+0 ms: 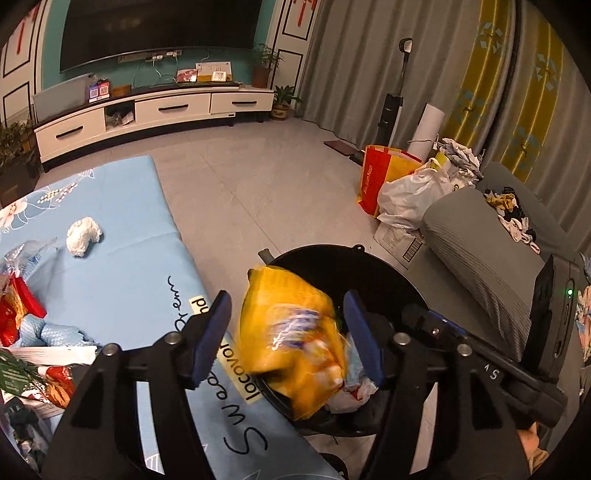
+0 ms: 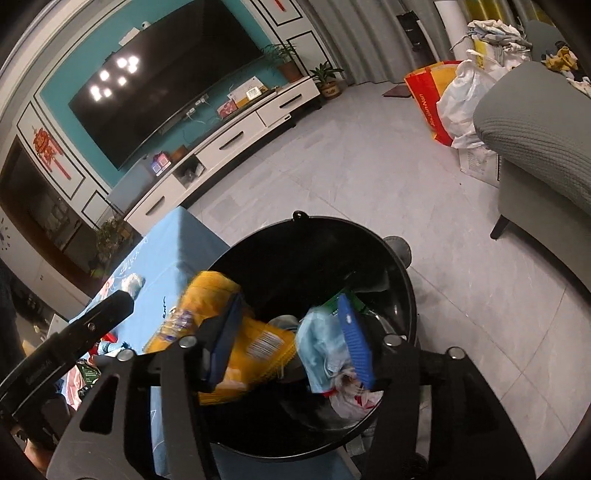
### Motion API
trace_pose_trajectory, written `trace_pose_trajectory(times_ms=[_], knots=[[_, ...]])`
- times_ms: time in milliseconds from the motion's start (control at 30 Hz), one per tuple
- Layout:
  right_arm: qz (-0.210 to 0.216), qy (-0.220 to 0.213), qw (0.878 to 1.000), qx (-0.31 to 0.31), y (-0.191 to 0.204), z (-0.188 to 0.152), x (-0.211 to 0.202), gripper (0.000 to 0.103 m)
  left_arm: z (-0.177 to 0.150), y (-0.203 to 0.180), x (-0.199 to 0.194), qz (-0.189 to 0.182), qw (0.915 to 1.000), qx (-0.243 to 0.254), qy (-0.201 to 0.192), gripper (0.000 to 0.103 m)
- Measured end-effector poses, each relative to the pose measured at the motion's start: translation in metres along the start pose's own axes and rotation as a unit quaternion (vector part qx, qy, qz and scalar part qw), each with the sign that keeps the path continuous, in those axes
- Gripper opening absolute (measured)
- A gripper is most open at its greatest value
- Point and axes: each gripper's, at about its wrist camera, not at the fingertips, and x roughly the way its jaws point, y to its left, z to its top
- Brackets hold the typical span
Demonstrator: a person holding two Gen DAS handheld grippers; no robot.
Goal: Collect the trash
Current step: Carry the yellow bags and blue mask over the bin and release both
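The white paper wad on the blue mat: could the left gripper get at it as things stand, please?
Probably yes. The wad lies alone on the blue mat, nothing on or against it. The left gripper is open over the bin, with the blurred yellow bag apparently unheld between its fingers.

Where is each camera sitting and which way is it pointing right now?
Left wrist: on the left claw, looking forward and down at a blurred yellow snack bag above the black trash bin; its open blue fingers and the right claw's body show.
Right wrist: on the right claw, looking down into the bin; its open fingers show.
Shared: the bag, bin, blue table cover, TV.
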Motion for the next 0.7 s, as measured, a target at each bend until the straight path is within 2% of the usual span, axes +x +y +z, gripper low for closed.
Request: trace_pose_trajectory(times_ms=[100,200,300,500,567,700], knots=[[0.005,-0.004,1.0,0.004,0.002,0.0,-0.008,0.058,-0.001,-0.002,-0.011,0.012,0.9998,0.009,-0.009,0.071],[0.015,-0.007,1.0,0.004,0.006,-0.001,-0.019,0.063,0.0,-0.006,-0.027,0.03,0.9991,0.02,-0.022,0.083],[0.024,-0.01,1.0,-0.005,0.015,-0.003,-0.031,0.064,-0.002,-0.009,-0.05,0.046,0.9979,0.026,-0.038,0.089],[0.041,-0.012,0.999,-0.019,0.037,-0.009,-0.056,0.085,-0.01,-0.009,-0.094,0.07,0.9957,0.029,-0.053,0.1],[0.048,-0.005,0.998,-0.026,0.045,-0.015,-0.062,0.093,-0.018,-0.002,-0.11,0.075,0.9954,0.022,-0.056,0.1],[0.056,0.026,0.997,-0.047,0.064,-0.03,-0.062,0.097,-0.043,0.026,-0.136,0.086,0.9957,-0.013,-0.033,0.1]])
